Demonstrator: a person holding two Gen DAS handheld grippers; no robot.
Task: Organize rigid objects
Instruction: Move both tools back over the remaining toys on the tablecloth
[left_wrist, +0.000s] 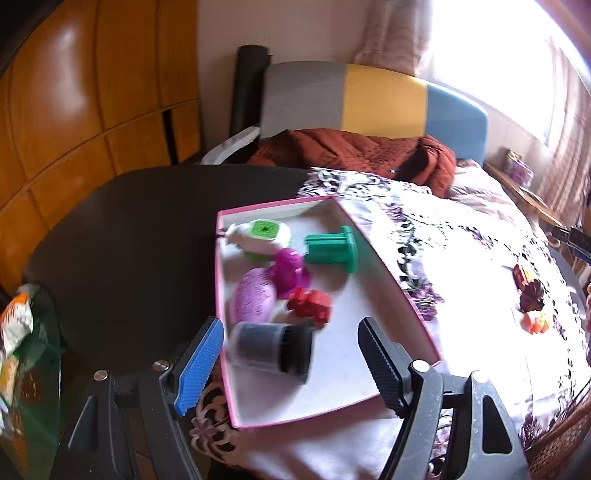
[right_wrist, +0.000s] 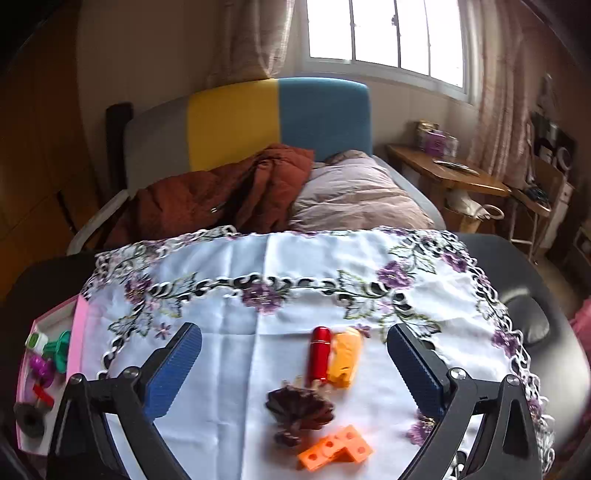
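Observation:
A pink-rimmed box (left_wrist: 376, 258) lies on the embroidered cloth (right_wrist: 221, 332). It holds a white-and-green piece (left_wrist: 264, 236), a green spool (left_wrist: 332, 249), a magenta piece (left_wrist: 288, 271), a pink oval (left_wrist: 255, 295), a red block (left_wrist: 312, 302) and a black-and-grey cylinder (left_wrist: 273, 347). My left gripper (left_wrist: 291, 365) hovers open over the box's near end; its pads stand clear of the cylinder. My right gripper (right_wrist: 295, 369) is wide open above the cloth. Between its fingers lie a red capsule (right_wrist: 319, 354), a yellow-orange piece (right_wrist: 345, 356), a dark brown fan-shaped piece (right_wrist: 299, 410) and an orange holed block (right_wrist: 336, 452).
The cloth covers part of a black round table (left_wrist: 129, 240). A snack bag (left_wrist: 18, 354) sits at its left edge. Behind are a bed with a grey, yellow and blue headboard (right_wrist: 277, 110), a rust blanket (right_wrist: 229, 195) and a wooden side table (right_wrist: 450, 173).

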